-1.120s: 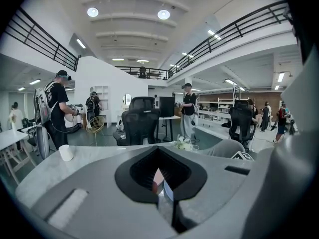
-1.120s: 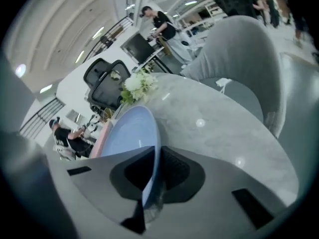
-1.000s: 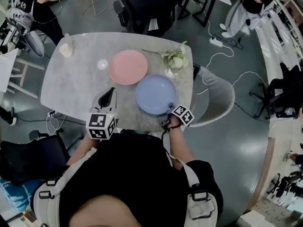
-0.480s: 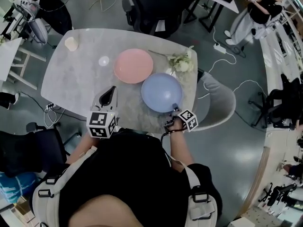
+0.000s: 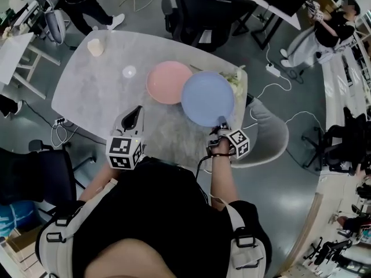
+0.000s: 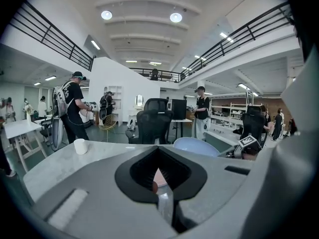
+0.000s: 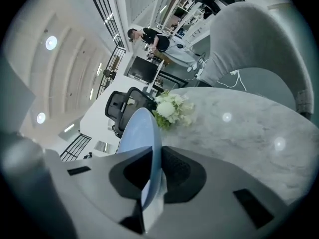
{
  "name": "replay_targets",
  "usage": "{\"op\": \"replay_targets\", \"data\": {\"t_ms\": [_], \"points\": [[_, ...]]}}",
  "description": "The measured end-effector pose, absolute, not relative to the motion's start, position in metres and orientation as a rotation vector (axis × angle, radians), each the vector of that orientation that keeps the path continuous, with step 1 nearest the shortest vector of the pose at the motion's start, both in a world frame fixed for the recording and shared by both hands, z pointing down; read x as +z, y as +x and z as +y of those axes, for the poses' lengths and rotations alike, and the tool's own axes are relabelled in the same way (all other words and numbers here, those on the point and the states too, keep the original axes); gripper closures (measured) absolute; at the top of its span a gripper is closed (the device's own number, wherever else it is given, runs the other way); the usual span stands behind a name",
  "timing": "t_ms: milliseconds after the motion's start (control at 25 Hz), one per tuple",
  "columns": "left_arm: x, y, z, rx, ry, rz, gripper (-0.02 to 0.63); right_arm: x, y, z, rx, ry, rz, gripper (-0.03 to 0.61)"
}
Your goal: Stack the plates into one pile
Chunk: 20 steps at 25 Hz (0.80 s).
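Note:
A pink plate (image 5: pixel 167 83) lies flat on the grey marble table (image 5: pixel 93 91). My right gripper (image 5: pixel 222 126) is shut on the near rim of a blue plate (image 5: pixel 208 99) and holds it above the table. The blue plate's left edge overlaps the pink plate's right edge. In the right gripper view the blue plate (image 7: pixel 142 131) stands edge-on between the jaws of the right gripper (image 7: pixel 149 198). My left gripper (image 5: pixel 133 117) rests shut and empty at the table's near edge. Its own view shows the left gripper (image 6: pixel 162 198), the blue plate (image 6: pixel 196 146) and a bit of the pink plate (image 6: pixel 158 177).
A white cup (image 5: pixel 95 47) and a small clear disc (image 5: pixel 129 71) sit on the table's far left. White flowers (image 7: pixel 172 108) lie by the right edge, partly hidden under the blue plate. A grey chair (image 5: pixel 264 126) stands to the right and a black office chair (image 5: pixel 200 7) beyond. People stand around.
The blue plate has come up off the table in my right gripper and moved away from me, so it now overlaps the pink plate's edge. The left gripper has stayed put.

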State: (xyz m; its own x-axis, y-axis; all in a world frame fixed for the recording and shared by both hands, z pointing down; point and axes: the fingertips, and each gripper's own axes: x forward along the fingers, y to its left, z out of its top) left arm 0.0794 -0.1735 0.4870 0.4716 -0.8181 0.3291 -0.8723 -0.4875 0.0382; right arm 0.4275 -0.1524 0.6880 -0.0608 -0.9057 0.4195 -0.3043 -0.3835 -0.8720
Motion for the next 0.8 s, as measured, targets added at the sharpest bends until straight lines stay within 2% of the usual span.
{"op": "replay_targets", "data": {"t_ms": [320, 800], "points": [[0.487, 0.034, -0.172, 0.380, 2.415, -1.611, 0.609, 0.665, 0.378, -0.218, -1.482, -1.604, 1.432, 0.537], [0.487, -0.052, -0.154, 0.356, 2.210, -1.862, 0.609, 0.719, 0.289, -0.286, -1.668, -1.659, 1.500, 0.537]]}}
